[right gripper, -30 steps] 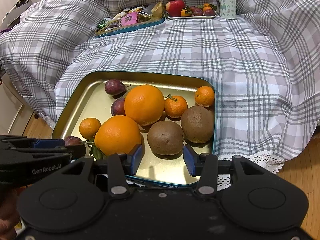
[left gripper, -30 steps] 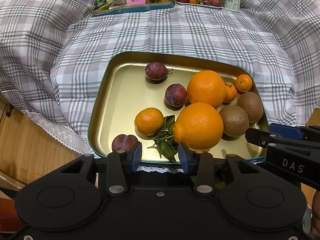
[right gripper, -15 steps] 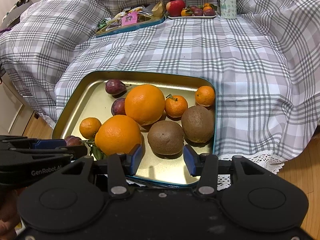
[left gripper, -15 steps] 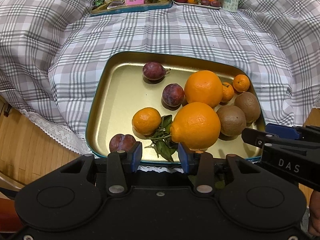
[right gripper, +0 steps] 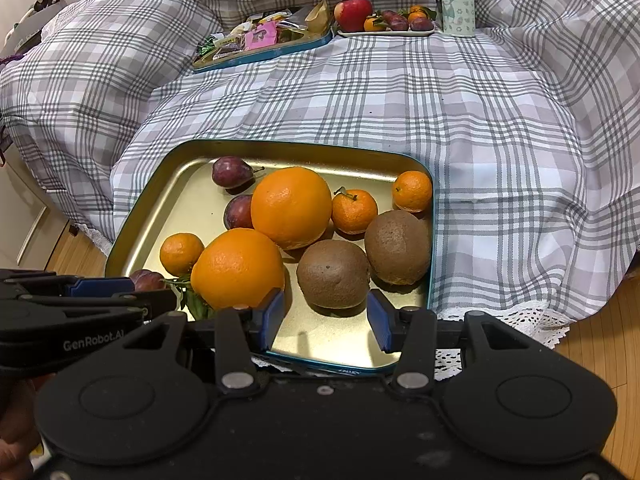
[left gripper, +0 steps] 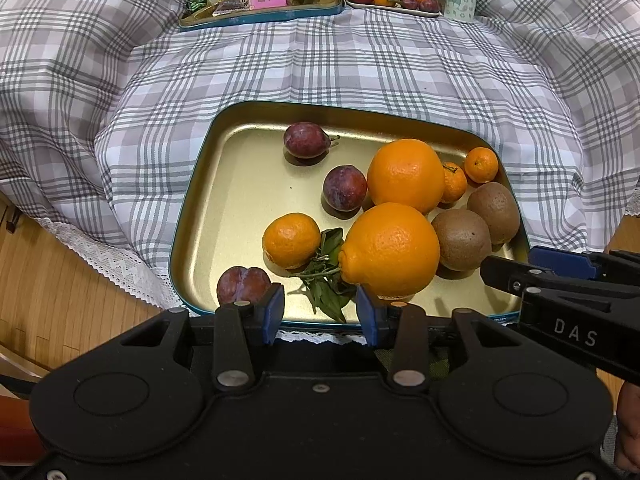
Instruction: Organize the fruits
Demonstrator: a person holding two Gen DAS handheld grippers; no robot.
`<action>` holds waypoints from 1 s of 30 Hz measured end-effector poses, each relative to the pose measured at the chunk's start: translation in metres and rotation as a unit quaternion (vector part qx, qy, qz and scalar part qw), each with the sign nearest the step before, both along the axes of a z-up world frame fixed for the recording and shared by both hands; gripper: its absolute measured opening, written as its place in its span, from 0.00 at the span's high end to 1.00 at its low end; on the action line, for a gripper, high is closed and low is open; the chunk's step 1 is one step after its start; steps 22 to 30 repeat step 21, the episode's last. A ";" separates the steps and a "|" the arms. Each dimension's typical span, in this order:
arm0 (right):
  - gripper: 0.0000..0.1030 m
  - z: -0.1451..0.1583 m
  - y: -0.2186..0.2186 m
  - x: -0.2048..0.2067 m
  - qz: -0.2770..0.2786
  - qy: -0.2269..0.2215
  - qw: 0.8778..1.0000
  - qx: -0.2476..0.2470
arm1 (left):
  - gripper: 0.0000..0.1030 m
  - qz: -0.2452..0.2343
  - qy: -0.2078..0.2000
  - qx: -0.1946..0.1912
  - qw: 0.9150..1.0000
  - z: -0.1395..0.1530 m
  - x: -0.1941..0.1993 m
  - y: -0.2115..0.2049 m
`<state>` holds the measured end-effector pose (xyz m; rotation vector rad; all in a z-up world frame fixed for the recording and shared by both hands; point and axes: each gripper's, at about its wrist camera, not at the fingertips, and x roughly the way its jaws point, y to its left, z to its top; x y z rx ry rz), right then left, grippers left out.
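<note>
A gold tray on the checked cloth holds two big oranges, three mandarins, three plums and two kiwis. One mandarin has leaves. My left gripper is open and empty over the tray's near edge, between a plum and the near orange. My right gripper is open and empty just in front of the near kiwi.
At the back stand a teal tray of snacks, a white plate with an apple and small fruits and a printed cup. Wooden floor lies below the cloth's lace edge.
The left wrist view has drawn back and tilted slightly, so the tray sits a little lower left. The right gripper has barely moved. Both stay open.
</note>
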<state>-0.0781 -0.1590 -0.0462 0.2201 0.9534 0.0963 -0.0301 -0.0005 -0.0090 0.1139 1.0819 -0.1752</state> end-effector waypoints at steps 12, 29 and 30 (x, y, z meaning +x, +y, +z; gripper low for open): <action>0.53 0.000 0.000 0.000 0.000 0.000 1.000 0.000 | 0.53 0.000 0.007 -0.005 1.000 -0.002 0.001 0.000; 0.52 0.000 0.001 0.000 0.000 0.001 1.000 0.000 | 0.53 -0.003 0.008 -0.008 1.000 -0.002 0.000 -0.001; 0.52 0.000 0.001 0.000 0.000 0.001 1.000 0.000 | 0.53 -0.003 0.008 -0.008 1.000 -0.002 0.000 -0.001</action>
